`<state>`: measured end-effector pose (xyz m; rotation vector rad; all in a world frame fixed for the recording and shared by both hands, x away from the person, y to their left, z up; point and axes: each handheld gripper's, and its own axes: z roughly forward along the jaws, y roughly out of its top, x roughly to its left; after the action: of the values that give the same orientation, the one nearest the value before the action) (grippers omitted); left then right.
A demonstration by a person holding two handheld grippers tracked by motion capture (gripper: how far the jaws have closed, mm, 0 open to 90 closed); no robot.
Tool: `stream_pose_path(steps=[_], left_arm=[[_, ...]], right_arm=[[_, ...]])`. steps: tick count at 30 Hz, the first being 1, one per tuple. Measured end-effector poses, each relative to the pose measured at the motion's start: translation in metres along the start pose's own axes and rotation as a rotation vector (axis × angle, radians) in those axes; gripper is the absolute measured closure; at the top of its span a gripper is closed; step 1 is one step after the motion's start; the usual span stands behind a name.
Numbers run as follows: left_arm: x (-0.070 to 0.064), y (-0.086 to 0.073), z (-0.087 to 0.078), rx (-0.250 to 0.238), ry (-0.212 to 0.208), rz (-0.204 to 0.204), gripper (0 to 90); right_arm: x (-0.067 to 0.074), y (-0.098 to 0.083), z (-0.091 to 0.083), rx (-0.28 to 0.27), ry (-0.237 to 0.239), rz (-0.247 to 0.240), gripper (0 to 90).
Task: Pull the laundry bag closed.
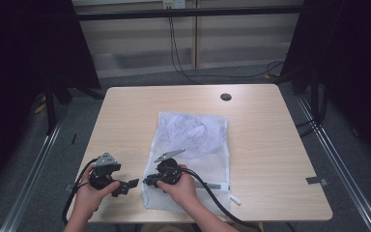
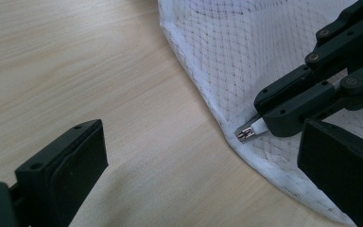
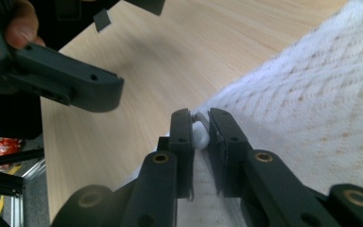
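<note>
A white mesh laundry bag (image 1: 193, 140) lies flat on the wooden table (image 1: 135, 111), with something pale showing through its far half. My right gripper (image 1: 147, 181) is at the bag's near left corner, shut on the white zipper pull (image 3: 199, 137). The pull's metal tip (image 2: 244, 133) sticks out past the right gripper's jaws. In the right gripper view the right gripper (image 3: 199, 126) pinches the pull between both pads over the mesh bag (image 3: 312, 94). My left gripper (image 1: 127, 187) is just left of that corner, open, with bare table between its jaws. The left gripper (image 2: 203, 175) faces the mesh bag (image 2: 246, 47).
A dark round grommet (image 1: 225, 96) sits in the table near its far edge. Black curtains hang at both sides, and cables (image 1: 178, 53) run over the floor beyond the table. A white tab (image 1: 235, 199) pokes out from the bag's near right corner.
</note>
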<state>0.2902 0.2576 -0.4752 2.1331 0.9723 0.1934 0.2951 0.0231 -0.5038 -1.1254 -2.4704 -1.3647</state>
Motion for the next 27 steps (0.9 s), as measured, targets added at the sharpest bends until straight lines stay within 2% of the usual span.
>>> stream_pose_path(steps=[2,6,11,15,16,17,19,20,21,23,24,25,27], left_arm=[[0.0,0.0,0.0,0.002,-0.003,-0.001,2.0],[0.0,0.0,0.0,0.0,0.0,-0.001,2.0],[0.0,0.0,0.0,-0.006,-0.02,-0.017,1.9],[-0.002,0.0,0.003,0.0,-0.075,-0.03,0.0],[-0.002,0.0,0.003,0.0,-0.075,-0.03,0.0],[-0.004,0.002,0.005,-0.003,-0.112,-0.045,0.0],[-0.008,0.004,0.007,-0.008,-0.14,-0.065,0.0],[-0.008,0.004,0.007,-0.008,-0.14,-0.065,0.0],[-0.01,0.006,0.009,-0.014,-0.158,-0.081,0.0],[-0.014,0.008,0.013,0.004,-0.202,-0.1,0.1],[-0.014,0.008,0.013,0.004,-0.202,-0.1,2.5],[-0.018,0.008,0.016,0.025,-0.234,-0.102,5.4],[-0.019,0.008,0.018,0.038,-0.235,-0.092,11.5]], right_arm=[[0.001,0.001,0.001,-0.003,0.002,0.0,77.0],[0.001,-0.001,0.006,0.027,-0.019,-0.021,77.1],[0.0,-0.001,0.007,0.039,-0.033,-0.039,82.3],[0.001,0.001,0.001,0.037,-0.026,-0.036,83.8],[0.001,0.002,-0.001,0.031,-0.027,-0.044,83.9],[0.001,0.002,-0.004,0.024,-0.023,-0.04,84.0],[0.001,0.004,-0.008,0.014,-0.013,-0.04,84.2],[0.001,0.004,-0.008,0.014,-0.013,-0.04,84.2],[0.001,0.004,-0.011,0.01,-0.009,-0.042,84.3],[0.001,0.004,-0.019,-0.01,0.002,-0.036,84.7],[0.001,0.004,-0.022,-0.016,0.005,-0.033,84.8],[0.0,0.003,-0.026,-0.02,0.002,-0.03,85.0],[0.0,0.003,-0.029,-0.026,0.003,-0.028,85.1]])
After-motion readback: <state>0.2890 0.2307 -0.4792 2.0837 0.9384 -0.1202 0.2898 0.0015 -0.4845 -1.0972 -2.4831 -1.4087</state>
